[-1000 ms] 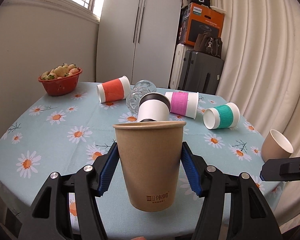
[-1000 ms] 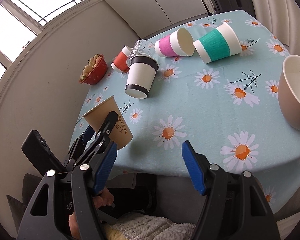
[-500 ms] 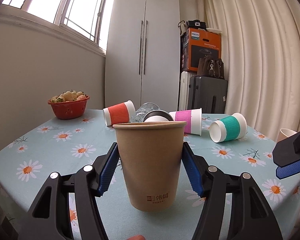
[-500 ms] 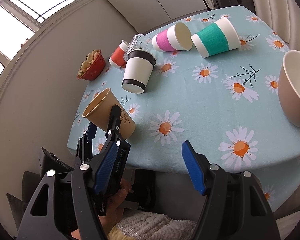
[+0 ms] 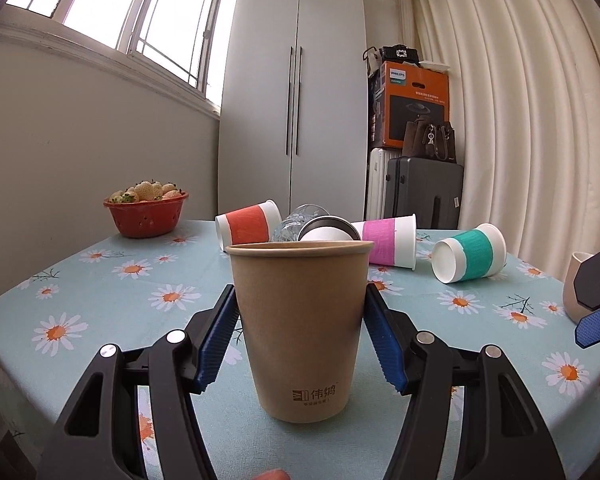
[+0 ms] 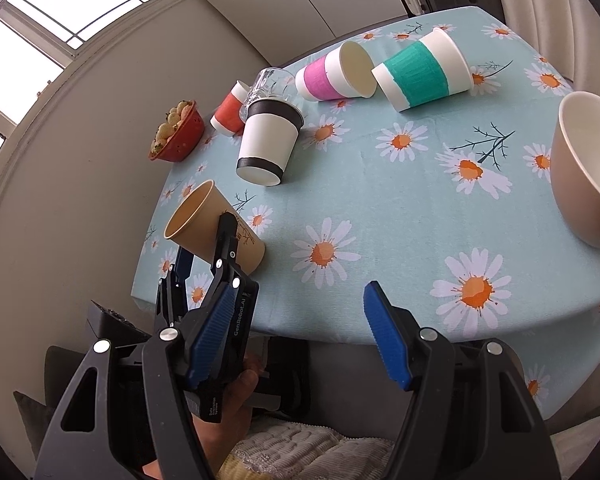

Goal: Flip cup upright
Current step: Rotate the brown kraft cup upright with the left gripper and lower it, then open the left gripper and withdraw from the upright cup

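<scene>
A brown paper cup stands upright, mouth up, its base on the daisy tablecloth near the front edge. My left gripper is shut on it, blue pads pressing both sides. The right wrist view shows the cup with the left gripper around it. My right gripper is open and empty, held off the table's front edge. Its finger shows at the right edge of the left wrist view.
Lying on their sides: an orange-banded cup, a glass, a white cup with black bands, a pink-banded cup, a teal-banded cup. A beige cup sits right. A red strawberry bowl stands far left.
My left gripper has lowered and levelled with the brown cup, whose base now rests on the cloth. The right gripper has drifted slightly, still open.
</scene>
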Motion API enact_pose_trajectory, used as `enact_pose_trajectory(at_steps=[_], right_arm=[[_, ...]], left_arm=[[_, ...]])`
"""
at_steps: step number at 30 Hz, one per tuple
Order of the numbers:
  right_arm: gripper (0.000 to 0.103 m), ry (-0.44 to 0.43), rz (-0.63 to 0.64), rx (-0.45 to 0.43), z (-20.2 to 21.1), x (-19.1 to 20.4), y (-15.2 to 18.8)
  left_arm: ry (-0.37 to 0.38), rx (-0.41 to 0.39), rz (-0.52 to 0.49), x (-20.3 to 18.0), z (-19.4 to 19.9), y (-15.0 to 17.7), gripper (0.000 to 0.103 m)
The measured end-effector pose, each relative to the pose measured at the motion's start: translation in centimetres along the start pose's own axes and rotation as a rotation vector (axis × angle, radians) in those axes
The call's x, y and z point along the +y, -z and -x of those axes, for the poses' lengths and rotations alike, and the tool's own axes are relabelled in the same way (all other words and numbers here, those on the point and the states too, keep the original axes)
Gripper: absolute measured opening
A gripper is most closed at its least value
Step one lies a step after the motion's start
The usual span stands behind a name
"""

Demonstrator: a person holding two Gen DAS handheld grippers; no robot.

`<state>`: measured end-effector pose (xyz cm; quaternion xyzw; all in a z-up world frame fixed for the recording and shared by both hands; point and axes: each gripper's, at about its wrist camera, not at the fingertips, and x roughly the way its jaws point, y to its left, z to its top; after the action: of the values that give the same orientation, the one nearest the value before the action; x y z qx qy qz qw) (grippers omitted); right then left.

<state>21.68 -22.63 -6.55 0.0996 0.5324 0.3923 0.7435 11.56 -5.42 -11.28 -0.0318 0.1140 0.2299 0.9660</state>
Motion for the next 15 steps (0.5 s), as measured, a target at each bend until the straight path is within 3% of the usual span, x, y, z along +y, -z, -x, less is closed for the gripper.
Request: enact_pose_trajectory(at_steps=[2,5,15], right_arm=[[0.067,0.002,-0.005,0.0,-0.03,-0.12,0.02],[0.067,0.007,-0.006,0.004,-0.04,-0.2,0.05],[0.067,-0.016,0.006,-0.022,0.64,0.01,0.12]], left_arm=[[0.007,0.004,-0.006,-0.24,0.08,0.06,0.062],[0.013,0.015,0.003,-0.26,0.09,0.17,0.074],[0.026,0.019,0.014,0.0,0.96,-0.65,0.081]])
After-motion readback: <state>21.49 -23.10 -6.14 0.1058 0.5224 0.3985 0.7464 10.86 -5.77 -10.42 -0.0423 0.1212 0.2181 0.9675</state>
